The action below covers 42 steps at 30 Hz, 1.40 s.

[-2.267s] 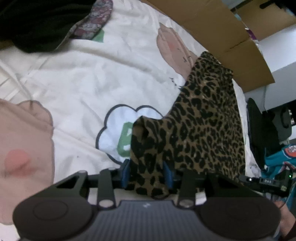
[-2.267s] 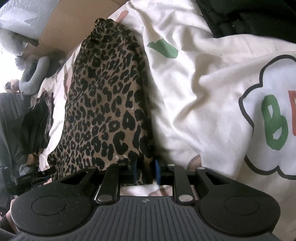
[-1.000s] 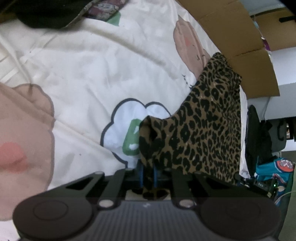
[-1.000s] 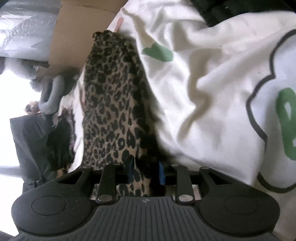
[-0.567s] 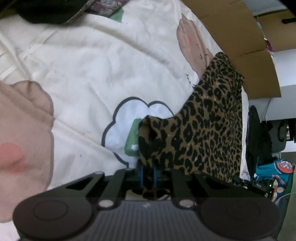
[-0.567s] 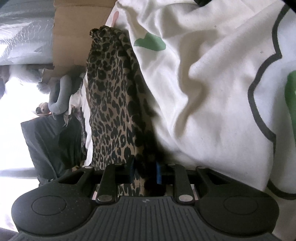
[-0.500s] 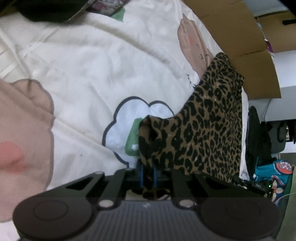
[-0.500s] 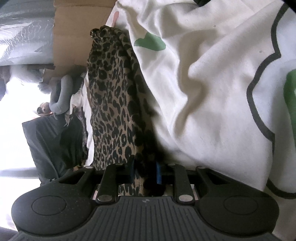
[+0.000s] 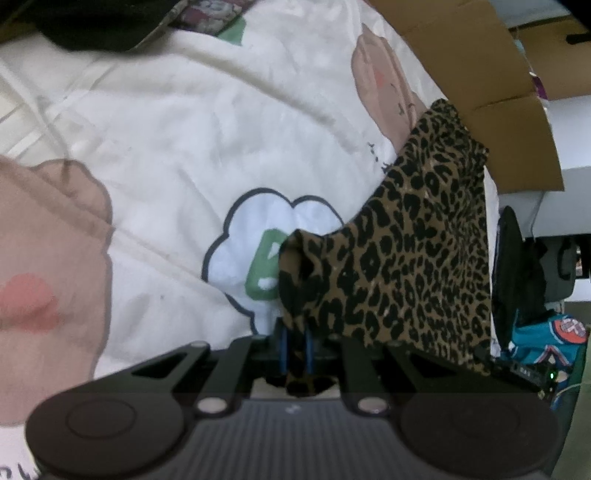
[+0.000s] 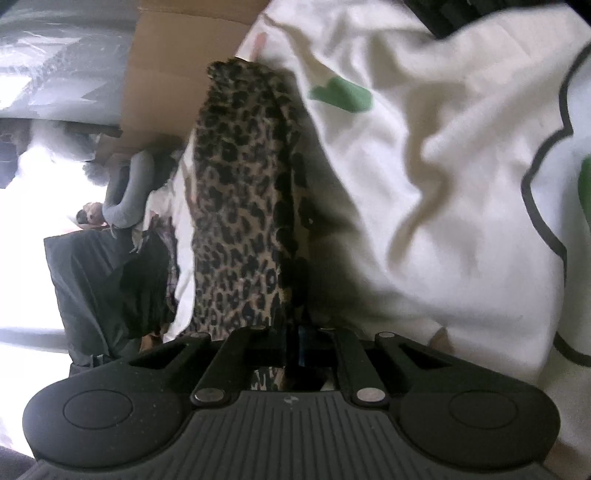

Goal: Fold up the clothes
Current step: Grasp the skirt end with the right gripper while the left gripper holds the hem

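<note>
Both tongs are clamped down on the leopard print cloth, one at each near corner. The left tongs pinch a bunched corner that stands up over the cloud cartoon on the white bedsheet. The right tongs have their blue pads nearly together with a fold of cloth between them. The cloth stretches away across the bed toward the cardboard box, lifted a bit near the tongs. Dark clothes lie at the far edge
</note>
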Motion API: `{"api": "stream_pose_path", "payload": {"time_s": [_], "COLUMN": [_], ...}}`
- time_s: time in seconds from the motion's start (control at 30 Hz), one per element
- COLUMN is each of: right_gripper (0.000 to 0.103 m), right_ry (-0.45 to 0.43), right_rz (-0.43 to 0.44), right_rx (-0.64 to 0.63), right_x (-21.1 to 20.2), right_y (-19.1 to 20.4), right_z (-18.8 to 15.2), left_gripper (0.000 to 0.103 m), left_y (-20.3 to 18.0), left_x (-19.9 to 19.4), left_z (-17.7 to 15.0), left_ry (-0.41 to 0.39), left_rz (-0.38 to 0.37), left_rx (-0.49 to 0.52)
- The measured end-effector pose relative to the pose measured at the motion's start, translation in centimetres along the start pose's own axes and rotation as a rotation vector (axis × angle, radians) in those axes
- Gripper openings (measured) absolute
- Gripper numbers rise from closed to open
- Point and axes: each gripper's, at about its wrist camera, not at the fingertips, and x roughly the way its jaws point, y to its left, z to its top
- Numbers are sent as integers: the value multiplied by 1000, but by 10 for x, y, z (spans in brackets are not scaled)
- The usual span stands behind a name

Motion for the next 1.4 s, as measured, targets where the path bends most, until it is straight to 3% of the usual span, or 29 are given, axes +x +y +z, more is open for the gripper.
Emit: {"api": "stream_pose_path", "payload": {"time_s": [0.43, 0.97, 1.17, 1.4], "right_gripper": [2, 2, 2, 3], "right_ry": [1, 116, 106, 30], "right_rz": [31, 35, 30, 37], "right_rx": [-28, -41, -6, -14], "right_x": [-29, -74, -69, -68], "right_y": [17, 19, 14, 18], "right_z": [-10, -52, -57, -44], "left_gripper": [8, 8, 8, 8], "left_y": [-10, -9, -12, -21], "left_x": [-31, -67, -68, -65], "left_z": [-3, -33, -23, -5], "left_ry": [-9, 58, 29, -9], "left_rz": [-40, -56, -61, -77], "left_rx": [-14, -21, -35, -25]}}
